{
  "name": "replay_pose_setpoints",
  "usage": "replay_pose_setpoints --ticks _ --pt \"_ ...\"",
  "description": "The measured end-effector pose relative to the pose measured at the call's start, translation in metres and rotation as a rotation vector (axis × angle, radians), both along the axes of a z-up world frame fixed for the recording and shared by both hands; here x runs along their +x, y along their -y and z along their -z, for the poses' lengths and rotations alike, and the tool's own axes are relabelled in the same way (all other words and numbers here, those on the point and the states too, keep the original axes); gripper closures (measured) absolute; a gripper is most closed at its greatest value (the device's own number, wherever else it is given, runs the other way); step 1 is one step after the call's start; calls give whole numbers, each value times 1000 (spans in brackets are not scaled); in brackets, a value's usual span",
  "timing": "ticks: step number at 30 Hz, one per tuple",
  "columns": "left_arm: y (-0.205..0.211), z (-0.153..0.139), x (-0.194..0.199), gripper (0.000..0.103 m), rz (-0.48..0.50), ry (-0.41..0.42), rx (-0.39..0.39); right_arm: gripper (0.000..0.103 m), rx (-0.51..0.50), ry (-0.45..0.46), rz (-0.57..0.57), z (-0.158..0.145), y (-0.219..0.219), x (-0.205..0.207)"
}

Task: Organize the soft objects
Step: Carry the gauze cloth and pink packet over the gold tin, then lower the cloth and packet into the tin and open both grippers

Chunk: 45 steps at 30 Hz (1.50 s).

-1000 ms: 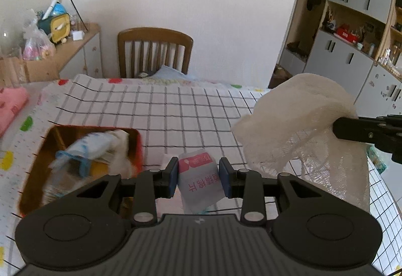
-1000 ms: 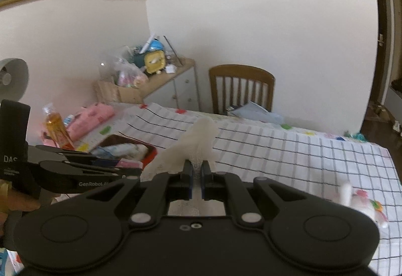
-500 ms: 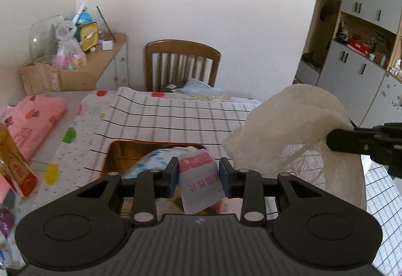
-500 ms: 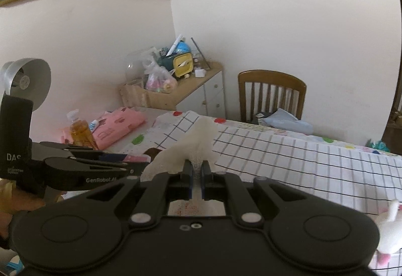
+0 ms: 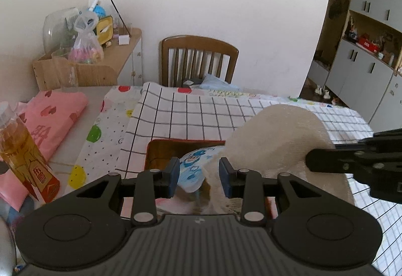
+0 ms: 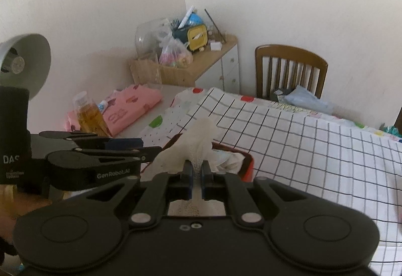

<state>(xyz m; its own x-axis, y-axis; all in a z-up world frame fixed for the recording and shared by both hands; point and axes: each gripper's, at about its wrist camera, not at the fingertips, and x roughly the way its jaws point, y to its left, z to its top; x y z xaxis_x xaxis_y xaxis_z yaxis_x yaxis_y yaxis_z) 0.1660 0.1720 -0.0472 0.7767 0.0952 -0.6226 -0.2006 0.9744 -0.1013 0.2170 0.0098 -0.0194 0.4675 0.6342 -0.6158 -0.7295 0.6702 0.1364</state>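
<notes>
My left gripper is open and empty just above the red-brown tin box, which holds a blue-and-white packet and other soft items. My right gripper is shut on a cream mesh cloth. The cloth hangs over the right side of the box in the left wrist view. The right gripper shows there as a black bar. The left gripper shows from the side in the right wrist view, beside the box.
A checked tablecloth covers the table. An oil bottle and a pink folded cloth lie at left. A wooden chair stands behind. A cluttered cabinet is at far left. Cupboards are at right.
The left gripper has let go of the small pink-and-white packet and its jaws are empty. Both grippers have moved left over the box, and the cloth has come lower onto it.
</notes>
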Motion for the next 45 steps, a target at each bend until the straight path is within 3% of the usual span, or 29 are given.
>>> replay_pose_setpoints --ticks 14,28,32,36,42,45 --pt "-27 46 17 69 3 -98 -29 96 -68 -84 54 54 -61 42" --pt "-31 60 18 69 22 -137 -60 89 -188 -117 83 108 -75 61" --pt "-30 64 18 69 31 -151 -65 83 -188 -130 64 110 -73 62" --pt "-28 63 16 70 31 -151 -70 66 -163 -133 31 102 -69 59" --pt "-28 56 12 69 25 -139 -74 59 -134 -105 -2 87 -60 50" --pt "-27 51 8 62 24 -126 -77 56 -107 -99 -5 78 -51 46"
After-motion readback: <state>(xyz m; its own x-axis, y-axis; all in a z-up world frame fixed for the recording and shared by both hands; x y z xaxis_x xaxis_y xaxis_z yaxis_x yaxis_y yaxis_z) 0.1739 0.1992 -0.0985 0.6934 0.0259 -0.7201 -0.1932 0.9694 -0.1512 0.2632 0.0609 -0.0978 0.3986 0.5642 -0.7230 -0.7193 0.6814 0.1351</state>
